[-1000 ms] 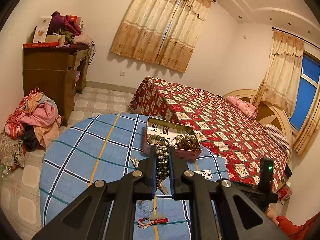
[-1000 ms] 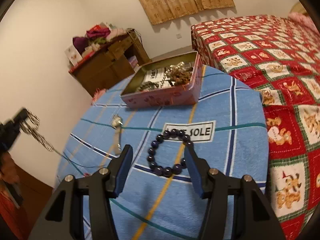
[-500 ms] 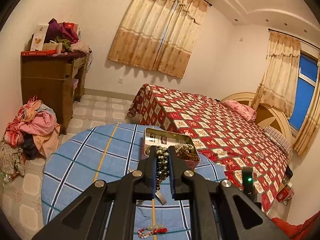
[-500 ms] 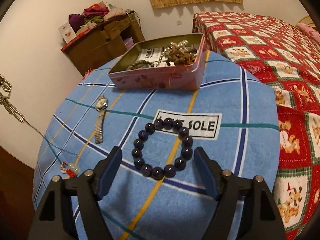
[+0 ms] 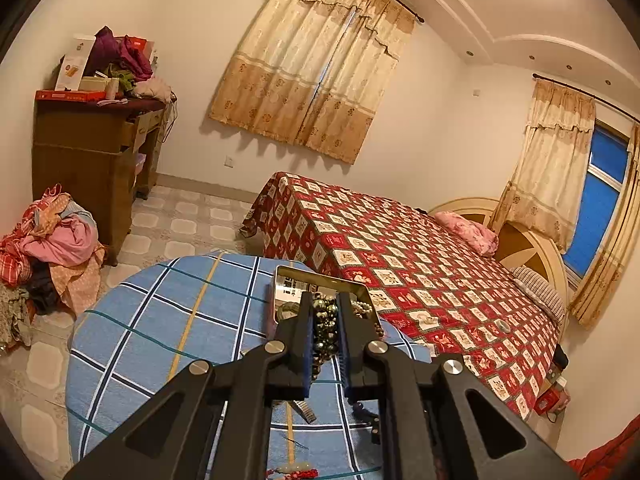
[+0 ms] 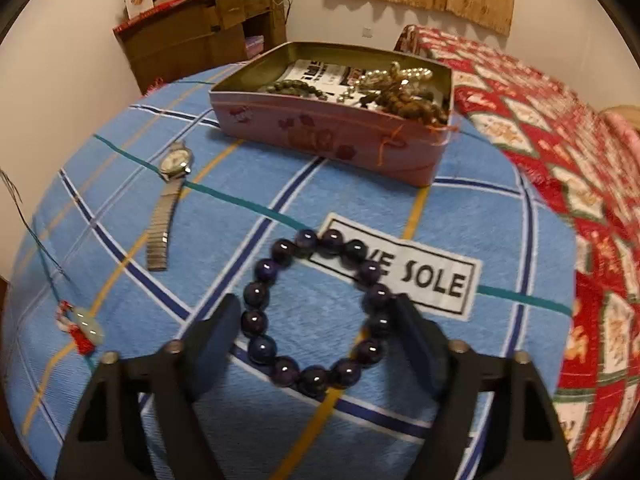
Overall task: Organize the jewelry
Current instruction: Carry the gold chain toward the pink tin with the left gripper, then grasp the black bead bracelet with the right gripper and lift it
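My left gripper (image 5: 325, 300) is shut on a strand of dark metallic beads (image 5: 323, 332), held in the air above the blue checked table (image 5: 160, 320), in line with the open pink tin (image 5: 320, 276). In the right wrist view a dark purple bead bracelet (image 6: 256, 322) lies flat on the cloth near a "SOLE" label. My right gripper (image 6: 316, 304) points down at it with one finger on each side. Its jaws are closing, and the ring still lies round. The tin (image 6: 320, 132) behind holds several bead bracelets.
A silver watch (image 6: 168, 200) lies left of the bracelet, and a red-and-jade pendant (image 6: 82, 326) on a thin cord sits near the table's left edge. A bed with a red patterned cover (image 6: 560, 140) adjoins the table on the right. A wooden cabinet (image 5: 92, 160) stands by the far wall.
My right gripper has come down and closer to the purple bracelet, so that its fingers now flank it. The left gripper keeps hold of the bead strand and has hardly moved.
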### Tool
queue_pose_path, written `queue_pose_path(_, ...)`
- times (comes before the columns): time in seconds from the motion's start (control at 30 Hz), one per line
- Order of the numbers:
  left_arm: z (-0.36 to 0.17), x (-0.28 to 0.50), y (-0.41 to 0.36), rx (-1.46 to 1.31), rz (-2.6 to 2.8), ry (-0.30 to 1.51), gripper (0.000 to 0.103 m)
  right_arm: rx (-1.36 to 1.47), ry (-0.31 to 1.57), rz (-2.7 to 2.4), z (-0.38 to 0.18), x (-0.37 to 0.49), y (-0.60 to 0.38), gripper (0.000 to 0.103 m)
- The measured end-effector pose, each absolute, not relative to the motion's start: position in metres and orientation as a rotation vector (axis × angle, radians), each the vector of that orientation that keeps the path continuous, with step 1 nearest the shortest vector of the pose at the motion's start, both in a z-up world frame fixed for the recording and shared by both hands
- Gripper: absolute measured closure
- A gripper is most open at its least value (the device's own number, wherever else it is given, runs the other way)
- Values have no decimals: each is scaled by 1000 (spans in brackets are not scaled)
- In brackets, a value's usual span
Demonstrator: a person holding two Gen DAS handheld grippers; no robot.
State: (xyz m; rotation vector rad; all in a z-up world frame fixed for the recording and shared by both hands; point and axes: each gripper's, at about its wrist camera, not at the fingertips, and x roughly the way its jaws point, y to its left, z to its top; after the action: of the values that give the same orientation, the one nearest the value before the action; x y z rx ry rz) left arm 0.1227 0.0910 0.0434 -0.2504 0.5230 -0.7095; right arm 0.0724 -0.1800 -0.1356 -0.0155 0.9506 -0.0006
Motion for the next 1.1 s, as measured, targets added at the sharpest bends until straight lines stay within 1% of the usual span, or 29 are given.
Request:
queue_pose_path(0.03, 44, 122, 91, -250, -712, 523, 94, -18, 947, 2, -135, 71, -181, 53)
queue_pose_path(0.07, 44, 123, 90, -251, -712, 524, 94, -22, 946, 7, -133, 70, -182, 58)
queue_pose_path(0.1, 44, 122, 91, -251, -712, 524, 94, -24, 945, 8, -132, 69, -184, 67)
queue_pose_path(0.13, 44, 122, 91, -253, -714, 524, 94, -31, 950, 10, -132, 70, -185, 73)
queue_pose_path(0.27, 47, 121, 88, -248, -719, 521, 94, 51, 943, 29, -129, 69, -194, 74)
queue_pose_path(0.3, 48, 120, 88, -244, -720, 520, 94, 82, 927, 36, -126, 66, -199, 77)
queue_pose_path(0.33, 49, 120, 87, -243, -723, 519, 94, 101, 904, 46, -119, 63, -202, 101)
queue_pose_path(0.37, 49, 120, 87, -241, -725, 518, 94, 118, 887, 57, -112, 60, -204, 98)
queue_pose_path(0.5, 51, 123, 84, -242, -728, 516, 94, 164, 818, 74, -88, 54, -212, 98)
queue_pose_path(0.73, 50, 124, 75, -213, -729, 523, 94, 308, 756, 145, -75, 47, -228, 98)
queue_pose_path(1.1, 49, 131, 48, -155, -728, 530, 94, 295, 594, 204, -16, 34, -235, 98)
